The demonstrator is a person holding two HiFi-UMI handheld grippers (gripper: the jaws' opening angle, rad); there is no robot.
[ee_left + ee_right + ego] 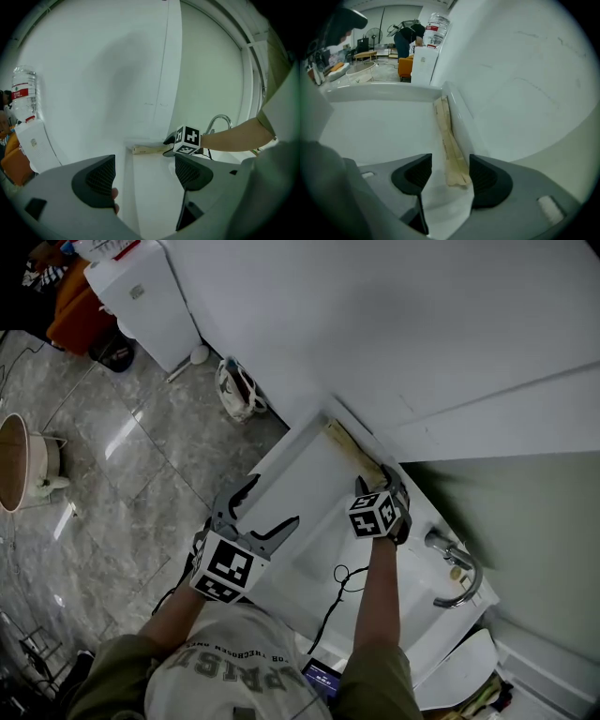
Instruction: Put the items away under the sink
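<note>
1. Two grippers are in my feed, both over a white sink [309, 479] that stands against a white wall [375, 324].
2. My left gripper [272, 501] hangs over the sink's front left corner. Its own view shows the jaws spread wide with nothing between the pads [96, 180].
3. My right gripper [377, 482] is at the back of the sink. Its jaws stand apart, not clamped on anything.
4. A long tan packet [352, 448] lies flat along the sink's back edge, tight against the wall. In the right gripper view its near end [454, 173] sits in the gap between the jaws, closer to the right-hand pad. I cannot tell whether it touches that pad.
5. The curved chrome faucet [457, 568] stands further right along the back edge, and a thin black cable [342, 582] trails across the sink top.
6. To the right of the sink the wall turns pale green [525, 521].
7. The floor [141, 456] is glossy grey stone tile. A small bag [239, 390] sits on it by the wall.
8. Further along the wall is a white cabinet [150, 301] with a clear water bottle [436, 28] on top.
</note>
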